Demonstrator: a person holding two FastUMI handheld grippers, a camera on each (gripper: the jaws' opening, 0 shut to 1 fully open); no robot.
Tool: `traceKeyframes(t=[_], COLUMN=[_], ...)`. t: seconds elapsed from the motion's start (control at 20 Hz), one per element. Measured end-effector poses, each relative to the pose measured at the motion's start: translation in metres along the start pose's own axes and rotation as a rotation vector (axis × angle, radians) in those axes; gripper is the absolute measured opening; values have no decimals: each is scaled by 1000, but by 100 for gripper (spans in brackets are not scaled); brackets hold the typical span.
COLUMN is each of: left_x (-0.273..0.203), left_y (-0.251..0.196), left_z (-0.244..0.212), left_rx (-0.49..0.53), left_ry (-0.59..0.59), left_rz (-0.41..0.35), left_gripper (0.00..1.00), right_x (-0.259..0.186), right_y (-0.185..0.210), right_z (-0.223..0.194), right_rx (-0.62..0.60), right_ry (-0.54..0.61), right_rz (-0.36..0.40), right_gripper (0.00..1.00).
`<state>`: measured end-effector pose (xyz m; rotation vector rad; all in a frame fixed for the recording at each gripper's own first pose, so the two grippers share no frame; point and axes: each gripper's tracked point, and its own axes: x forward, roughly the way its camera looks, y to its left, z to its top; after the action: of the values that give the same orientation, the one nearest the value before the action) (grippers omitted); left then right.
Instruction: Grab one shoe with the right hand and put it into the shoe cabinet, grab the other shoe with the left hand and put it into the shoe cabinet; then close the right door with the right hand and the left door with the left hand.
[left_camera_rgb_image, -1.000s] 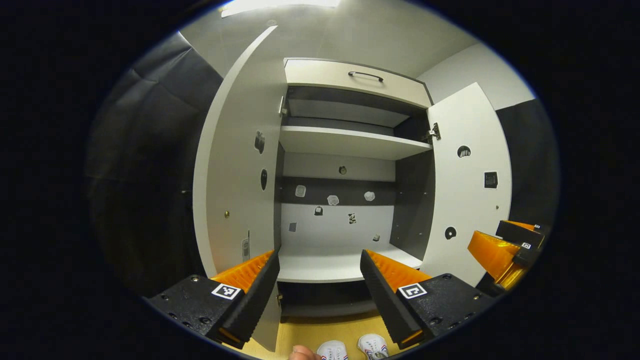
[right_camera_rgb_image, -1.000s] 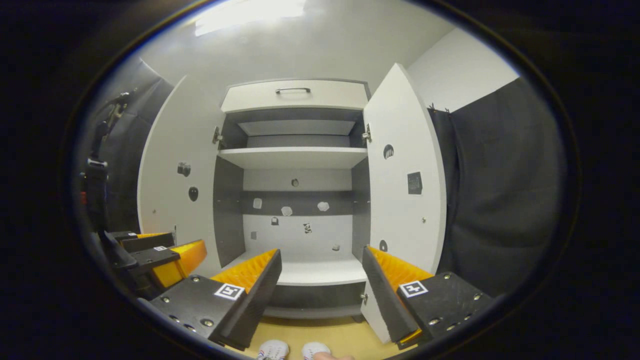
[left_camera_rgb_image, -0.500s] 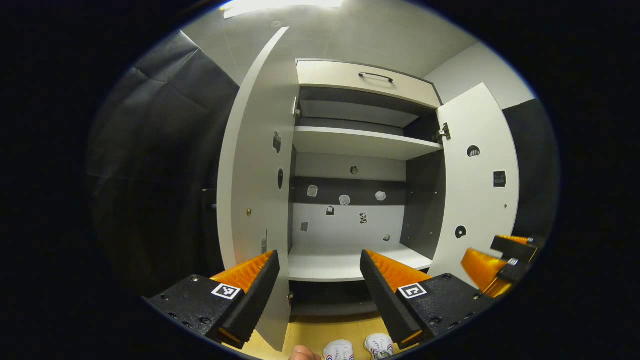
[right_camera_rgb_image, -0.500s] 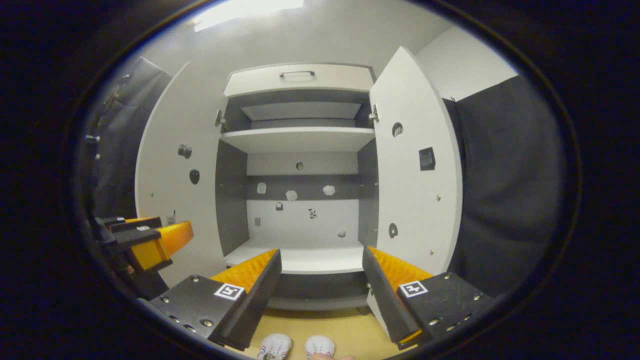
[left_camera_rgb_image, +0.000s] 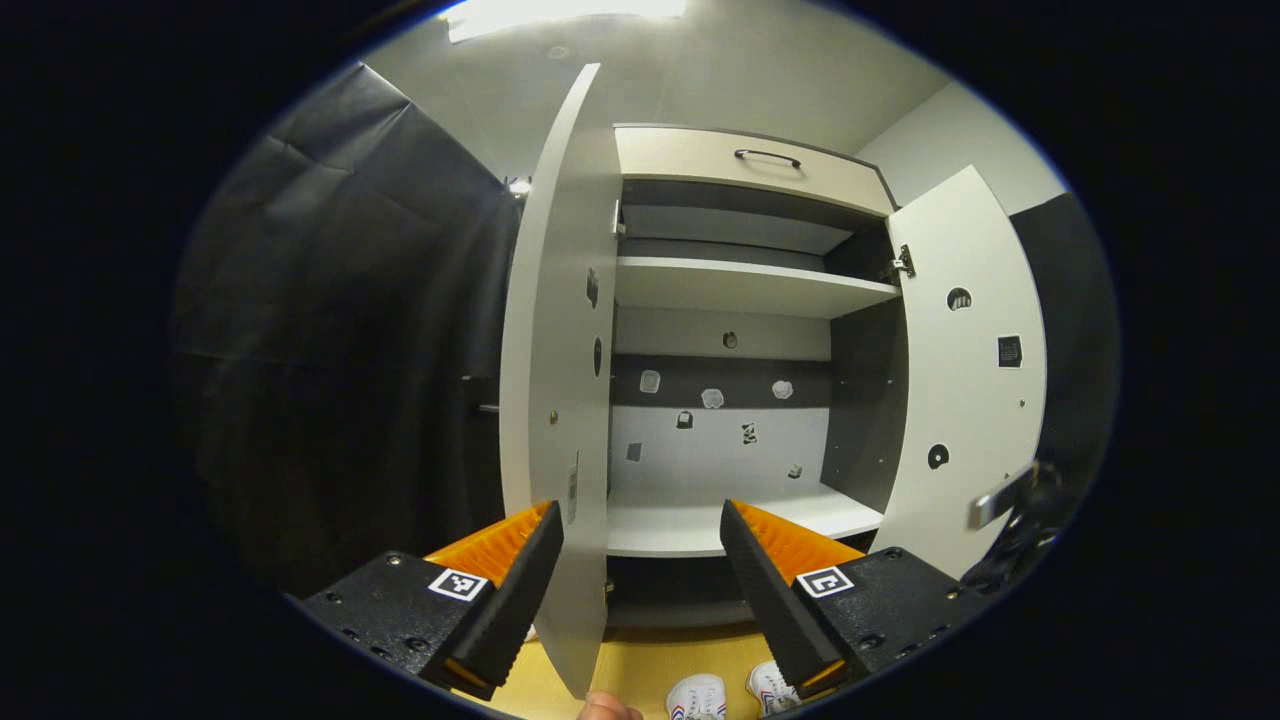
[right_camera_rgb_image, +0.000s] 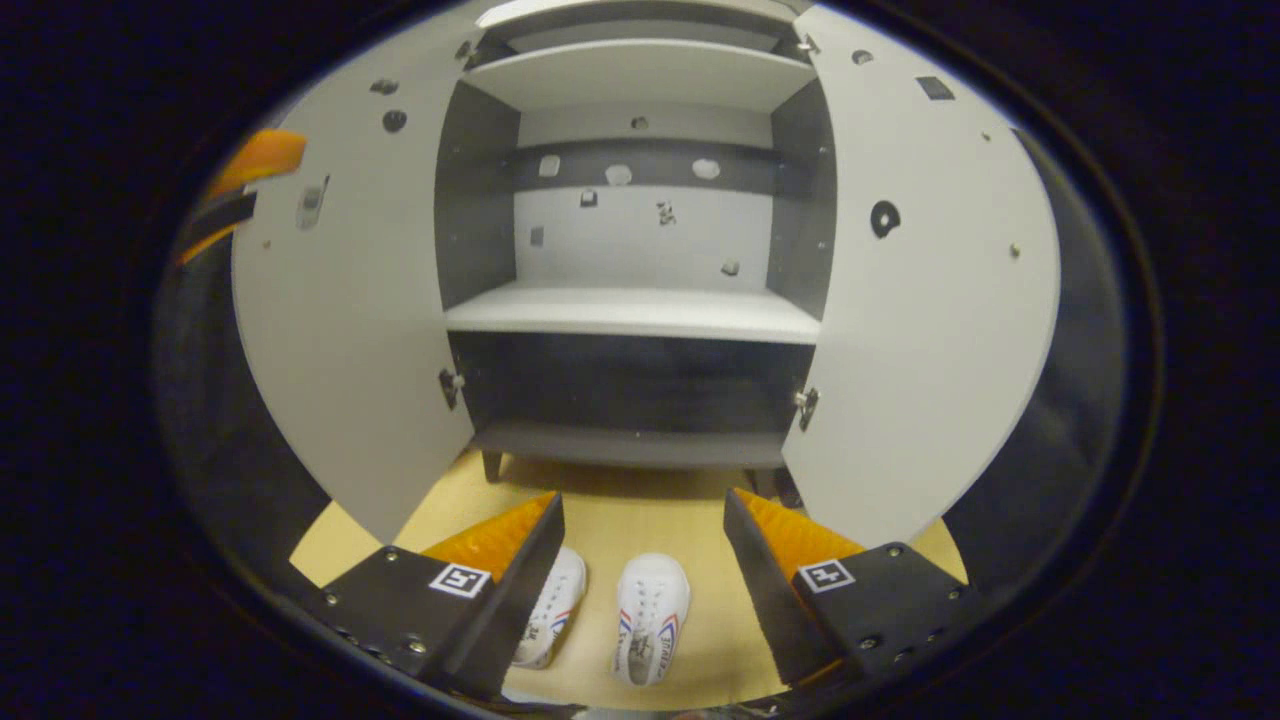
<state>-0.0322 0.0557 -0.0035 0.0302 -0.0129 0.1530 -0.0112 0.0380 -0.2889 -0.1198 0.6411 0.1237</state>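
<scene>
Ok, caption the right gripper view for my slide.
Right gripper, jaws open, above two white shoes on the floor before the open shoe cabinet.

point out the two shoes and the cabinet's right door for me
left shoe (right_camera_rgb_image: 548, 610), right gripper view, on the white upper beside the gripper finger
right shoe (right_camera_rgb_image: 650, 615), right gripper view, on the laced top
right door (right_camera_rgb_image: 930, 310), right gripper view, on its bare inner face

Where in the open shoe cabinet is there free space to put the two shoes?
The white middle shelf is bare from side wall to side wall. The dark bottom compartment between the door hinges also looks free. The floor before the cabinet is crowded: both white shoes lie there between the right tool's fingers.
</scene>
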Motion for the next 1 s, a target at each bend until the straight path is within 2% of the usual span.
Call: traceKeyframes(t=[0.2, 0.35, 0.4, 0.45, 0.65, 0.7, 0.95, 1.0], left_x=[-7, -15, -18, -21, -36, -39, -47, -48], left_y=[4, 7, 10, 12, 21, 25, 47, 50], left_z=[0, -3, -4, -5, -11, -12, -26, -27], left_rx=[3, -6, -10, -16, -5, 4, -1, -7], left_ry=[-2, 2, 2, -3, -12, -12, 24, 29], left_rz=[15, 18, 25, 29, 44, 53, 114, 122], left_gripper=[96, 96, 96, 96, 96, 96, 97, 96], right_x=[29, 43, 48, 50, 61, 63, 76, 79], right_y=[10, 21, 24, 25, 25, 26, 28, 28], right_z=[-72, -126, -140, -153, -193, -199, -231, -237], right_rx=[-34, 16, 37, 52, 73, 75, 53, 44], right_ry=[169, 322, 366, 405, 509, 527, 624, 643], right_rz=[19, 57, 71, 75, 78, 75, 62, 57], right_gripper=[81, 75, 65, 62, 63, 60, 63, 61])
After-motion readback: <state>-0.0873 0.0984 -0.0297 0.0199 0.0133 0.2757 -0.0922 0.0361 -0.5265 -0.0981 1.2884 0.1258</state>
